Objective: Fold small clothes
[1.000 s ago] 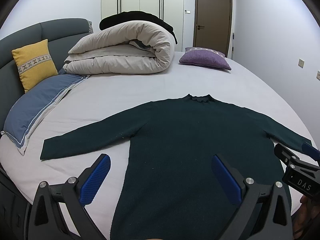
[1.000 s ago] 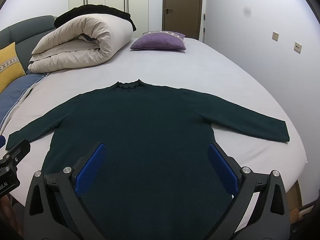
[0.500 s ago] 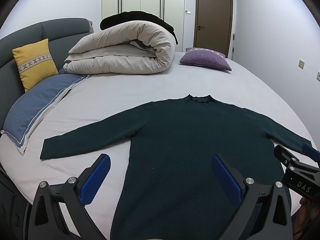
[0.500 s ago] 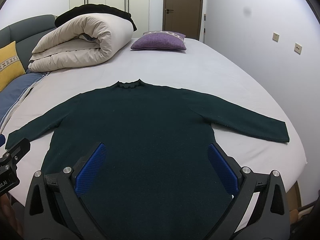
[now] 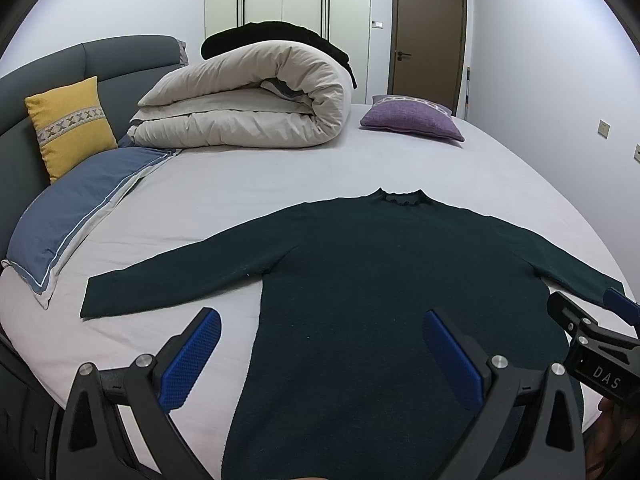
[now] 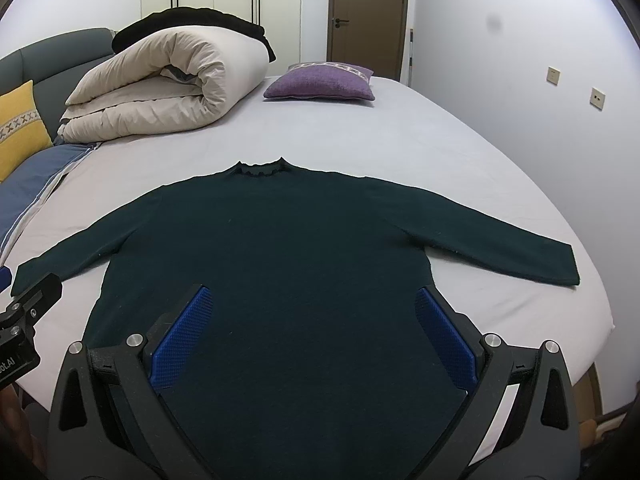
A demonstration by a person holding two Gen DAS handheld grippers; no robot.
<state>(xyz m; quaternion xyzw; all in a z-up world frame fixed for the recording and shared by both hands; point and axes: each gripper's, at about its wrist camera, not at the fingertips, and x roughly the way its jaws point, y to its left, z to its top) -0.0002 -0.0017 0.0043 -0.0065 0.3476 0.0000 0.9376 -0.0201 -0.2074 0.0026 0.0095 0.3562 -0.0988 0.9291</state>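
Two blue-padded fingers of the left gripper stand spread wide in the left wrist view, holding nothing, above the near part of a dark green sweater. The sweater lies flat on the pale sheet of the bed, collar far, sleeves stretched left and right. The right gripper shows at the right edge, near the right sleeve's cuff. Far off sit a rolled duvet, a purple cushion, a yellow cushion and a blue pillow.

From the right wrist view, the right gripper is likewise wide open and empty over the sweater's near body. The left gripper shows at the left edge, just by the left cuff.
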